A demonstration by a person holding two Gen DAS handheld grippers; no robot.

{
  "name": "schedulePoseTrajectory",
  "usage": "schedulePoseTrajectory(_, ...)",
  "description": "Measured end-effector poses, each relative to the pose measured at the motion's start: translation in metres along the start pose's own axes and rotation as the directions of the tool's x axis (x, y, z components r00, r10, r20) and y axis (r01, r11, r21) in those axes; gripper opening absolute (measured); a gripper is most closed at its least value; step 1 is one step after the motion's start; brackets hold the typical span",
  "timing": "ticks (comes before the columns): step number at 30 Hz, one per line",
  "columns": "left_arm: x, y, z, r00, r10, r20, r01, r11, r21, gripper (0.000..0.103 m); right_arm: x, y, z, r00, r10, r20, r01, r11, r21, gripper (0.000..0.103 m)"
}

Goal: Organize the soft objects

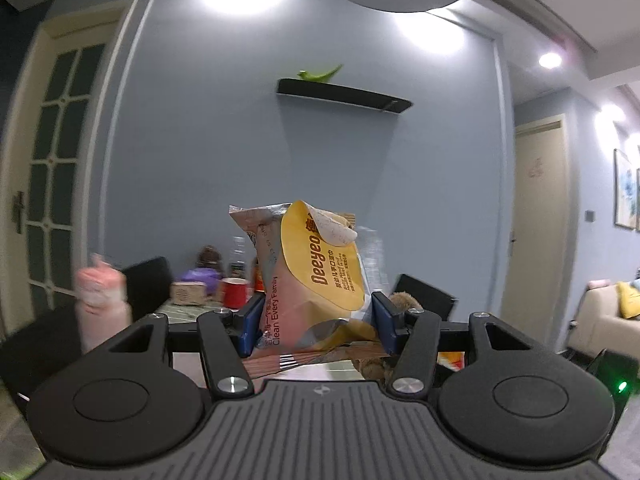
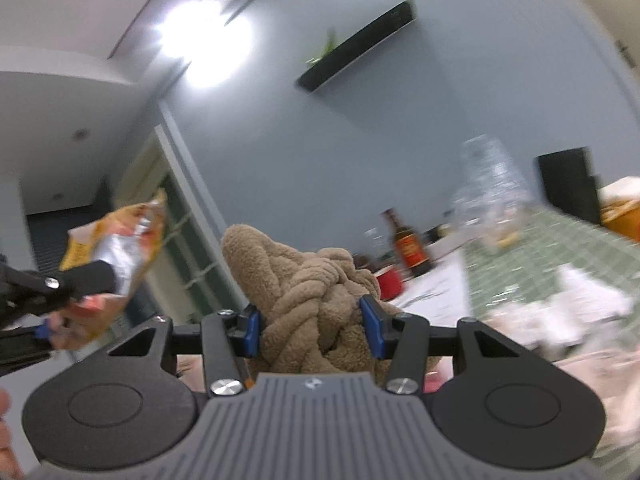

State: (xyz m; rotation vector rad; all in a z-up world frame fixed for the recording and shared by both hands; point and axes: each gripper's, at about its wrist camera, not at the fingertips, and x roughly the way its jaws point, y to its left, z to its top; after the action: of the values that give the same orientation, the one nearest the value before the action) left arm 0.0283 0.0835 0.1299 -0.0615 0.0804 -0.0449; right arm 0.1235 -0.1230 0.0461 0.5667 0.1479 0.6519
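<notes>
Upright, wipes pack clamped (left gripper); right gripper pinches plush knot

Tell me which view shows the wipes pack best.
Left wrist: the wipes pack stands centered and sharp between the left gripper fingers, label readable. Right wrist shows it only blurred at the left edge.

Blue-grey wall, black floating shelf, glazed door, beige sofa

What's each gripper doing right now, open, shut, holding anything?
Left gripper: shut on the wet wipes pack, held up off the table.
Right gripper: shut on the brown knotted plush.
</notes>
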Motion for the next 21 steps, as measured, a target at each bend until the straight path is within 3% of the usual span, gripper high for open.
schedulePoseTrajectory(6,0.0,0.045,-0.004,0.996,0.089,-0.016,-0.089,0.996,0.0,0.064,0.056,0.051,-0.02,0.994,0.055,-0.1,-0.061,0.996,-0.061,0.049)
schedulePoseTrajectory(11,0.011,0.078,-0.018,0.992,0.108,-0.062,-0.11,0.994,-0.028,0.064,0.101,0.082,-0.046,0.978,0.014,-0.208,-0.05,0.984,-0.17,0.049)
schedulePoseTrajectory(16,0.025,0.12,-0.03,0.983,0.143,-0.118,-0.154,0.984,-0.088,0.064,0.144,0.079,-0.067,0.947,-0.034,-0.319,-0.023,0.985,-0.171,0.049)
schedulePoseTrajectory(21,0.044,0.147,-0.044,0.967,0.162,-0.197,-0.182,0.98,-0.087,0.064,0.166,0.074,-0.069,0.919,-0.053,-0.39,0.002,0.992,-0.129,0.049)
